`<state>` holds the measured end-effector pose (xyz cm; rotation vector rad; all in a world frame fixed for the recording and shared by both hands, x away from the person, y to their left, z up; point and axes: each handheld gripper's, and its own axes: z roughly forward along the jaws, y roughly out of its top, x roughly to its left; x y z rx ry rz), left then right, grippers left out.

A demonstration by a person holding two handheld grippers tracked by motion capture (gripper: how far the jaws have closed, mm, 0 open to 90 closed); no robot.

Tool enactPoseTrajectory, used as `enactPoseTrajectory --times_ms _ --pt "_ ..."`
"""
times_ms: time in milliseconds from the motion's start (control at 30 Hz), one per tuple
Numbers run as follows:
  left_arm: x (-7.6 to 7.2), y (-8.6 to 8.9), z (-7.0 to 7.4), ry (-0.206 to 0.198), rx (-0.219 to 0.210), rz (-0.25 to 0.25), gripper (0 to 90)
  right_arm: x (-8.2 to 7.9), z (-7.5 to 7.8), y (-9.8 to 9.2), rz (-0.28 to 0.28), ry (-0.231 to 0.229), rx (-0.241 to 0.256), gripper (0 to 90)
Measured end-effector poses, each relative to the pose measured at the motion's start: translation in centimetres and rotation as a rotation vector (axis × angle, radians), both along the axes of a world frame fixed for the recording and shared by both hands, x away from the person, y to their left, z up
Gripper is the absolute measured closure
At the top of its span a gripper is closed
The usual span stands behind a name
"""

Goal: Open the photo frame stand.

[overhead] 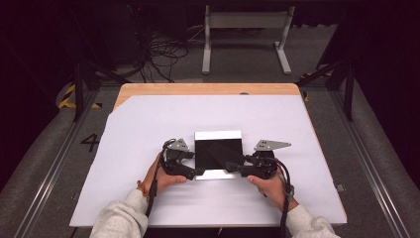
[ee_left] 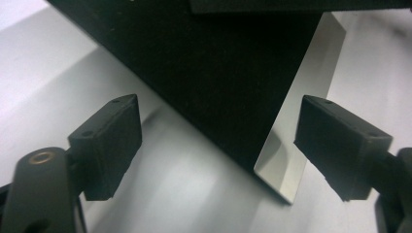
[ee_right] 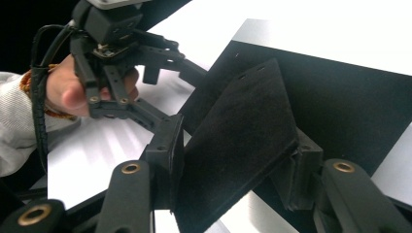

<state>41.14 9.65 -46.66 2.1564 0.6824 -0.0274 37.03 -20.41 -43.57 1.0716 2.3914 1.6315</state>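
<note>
Right gripper [ee_right: 233, 187]: jaws clamped on a black flap [ee_right: 240, 145], a stiff felt-like sheet lifted at a slant off the black pad [overhead: 218, 153]. Left gripper [ee_left: 218, 145]: jaws spread wide, gripping nothing, straddling the near corner of the pad, where a shiny strip of tray [ee_left: 306, 97] shows at 3 o'clock.

Tray [overhead: 218, 134] square and silvery, near the middle of the surface [overhead: 148, 119], slightly toward 6 o'clock; inside it the black pad, covering nearly all of it, bare rim left at 12 and 6 o'clock. Flap raised over the pad's 5 o'clock part.

Left gripper [overhead: 195, 172] at the tray's 7 o'clock corner, pointing toward 3; right gripper [overhead: 232, 166] at 5 o'clock, pointing toward 9. Left hand [overhead: 161, 174] and right hand [overhead: 270, 186] low over the surface, pale sleeves entering from 6 o'clock.
</note>
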Motion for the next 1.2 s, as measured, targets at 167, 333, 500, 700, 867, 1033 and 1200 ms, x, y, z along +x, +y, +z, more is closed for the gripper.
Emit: enactPoseTrajectory --times_ms 167,333,500,700,867,1033,1200 --pt "0.0 -0.6 0.1 -0.002 -0.004 -0.023 21.7 -0.5 0.2 0.1 0.007 -0.030 -0.011 52.2" --pt "0.1 -0.8 0.2 -0.015 0.012 -0.015 24.8 -0.7 0.1 0.1 0.006 -0.041 -0.008 52.2" --pt "0.2 -0.9 0.4 -0.031 0.016 -0.002 28.2 -0.8 0.3 0.1 0.011 -0.053 -0.013 52.3" --pt "0.3 -0.8 0.8 -0.056 0.003 0.026 34.9 -0.8 0.5 0.0 0.010 -0.066 -0.011 53.3" --pt "0.3 -0.8 1.1 -0.084 -0.011 0.042 39.6 -0.8 0.8 -0.2 0.002 -0.075 -0.007 56.3" --pt "0.2 -0.5 1.5 -0.125 -0.017 0.056 45.7 -0.8 0.9 -0.4 0.000 -0.085 -0.001 60.7" --pt "0.0 -0.4 2.0 -0.163 -0.008 0.069 49.2 -0.8 1.1 -0.5 0.002 -0.094 0.001 64.0"
